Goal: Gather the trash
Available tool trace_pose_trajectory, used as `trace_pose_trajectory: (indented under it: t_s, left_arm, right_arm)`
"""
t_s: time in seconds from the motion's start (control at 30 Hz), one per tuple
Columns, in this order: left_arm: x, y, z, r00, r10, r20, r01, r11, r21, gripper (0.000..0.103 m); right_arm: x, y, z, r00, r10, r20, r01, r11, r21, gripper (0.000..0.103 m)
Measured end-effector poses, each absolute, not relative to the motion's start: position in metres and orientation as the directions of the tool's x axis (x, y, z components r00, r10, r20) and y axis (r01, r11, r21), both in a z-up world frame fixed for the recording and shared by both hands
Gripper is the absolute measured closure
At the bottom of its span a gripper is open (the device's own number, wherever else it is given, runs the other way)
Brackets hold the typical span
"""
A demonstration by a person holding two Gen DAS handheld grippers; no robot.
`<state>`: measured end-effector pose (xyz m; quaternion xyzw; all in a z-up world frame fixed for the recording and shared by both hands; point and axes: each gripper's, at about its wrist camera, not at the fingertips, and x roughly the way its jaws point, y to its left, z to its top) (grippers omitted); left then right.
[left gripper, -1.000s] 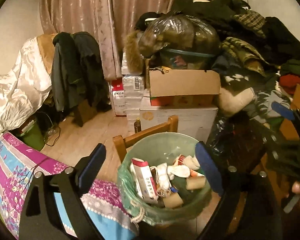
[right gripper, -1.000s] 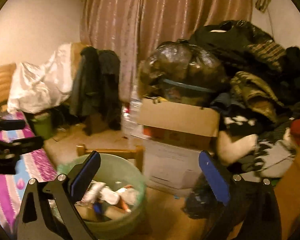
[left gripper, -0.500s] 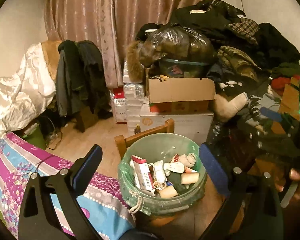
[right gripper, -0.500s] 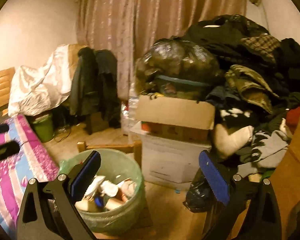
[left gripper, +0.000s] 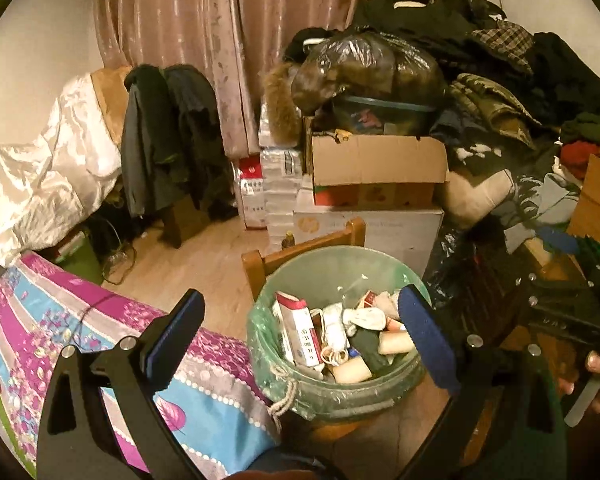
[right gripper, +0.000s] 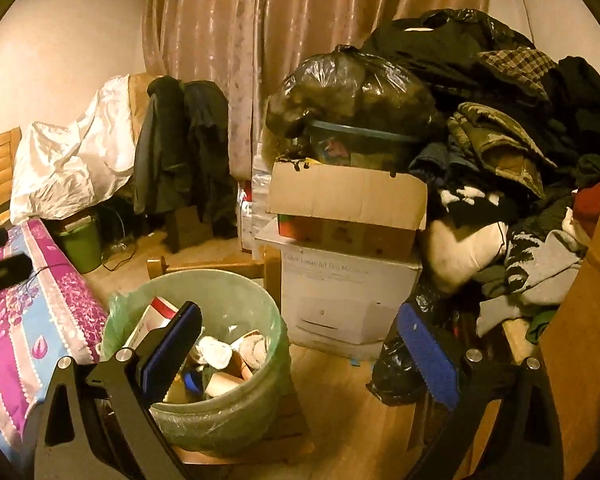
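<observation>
Two empty claws, left claw (left gripper: 300, 328) and right claw (right gripper: 300, 340), both wide over the trash bin (left gripper: 339, 276).

Pink curtains (right gripper: 300, 60), wooden floor (left gripper: 204, 256) — cardboard boxes (right gripper: 347, 200), heaped clothes (right gripper: 499, 120), warm light.

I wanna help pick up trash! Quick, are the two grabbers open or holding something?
Left gripper: open, holding nothing.
Right gripper: open, holding nothing.
</observation>
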<state>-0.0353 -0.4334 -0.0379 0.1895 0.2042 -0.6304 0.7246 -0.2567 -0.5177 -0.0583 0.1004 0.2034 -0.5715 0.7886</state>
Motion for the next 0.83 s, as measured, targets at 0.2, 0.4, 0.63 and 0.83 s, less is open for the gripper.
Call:
trace_pose_trajectory:
  t_s: [0.2,0.4,0.63,0.83]
  left_arm:
    - [-0.036,-0.436,-0.044,0.099,-0.824,-0.557,0.994,0.111,0.013,0.009]
    - [-0.04,-0.436,-0.046,0.096,-0.824,-0.558,0.994,0.106,0.015,0.009]
    - [-0.045,-0.438,-0.043,0.11,-0.818,-0.565,0.993,0.112,0.031,0.009]
    - [-0.046,-0.441,-0.044,0.102,-0.795,-0.598,0.994,0.106,0.028,0.009]
  right_arm:
    - [-0.254,-0.516,-0.054,0.267,-0.862,-0.432,0.94,0.332,-0.08,0.005]
    - [-0.254,-0.516,-0.054,0.268,-0.862,-0.431,0.942,0.328,-0.072,0.005]
    - [-0.257,-0.519,-0.054,0.254,-0.864,-0.435,0.95,0.307,-0.056,0.005]
    - [-0.257,-0.52,-0.053,0.253,-0.865,-0.433,0.95,0.308,-0.061,0.005]
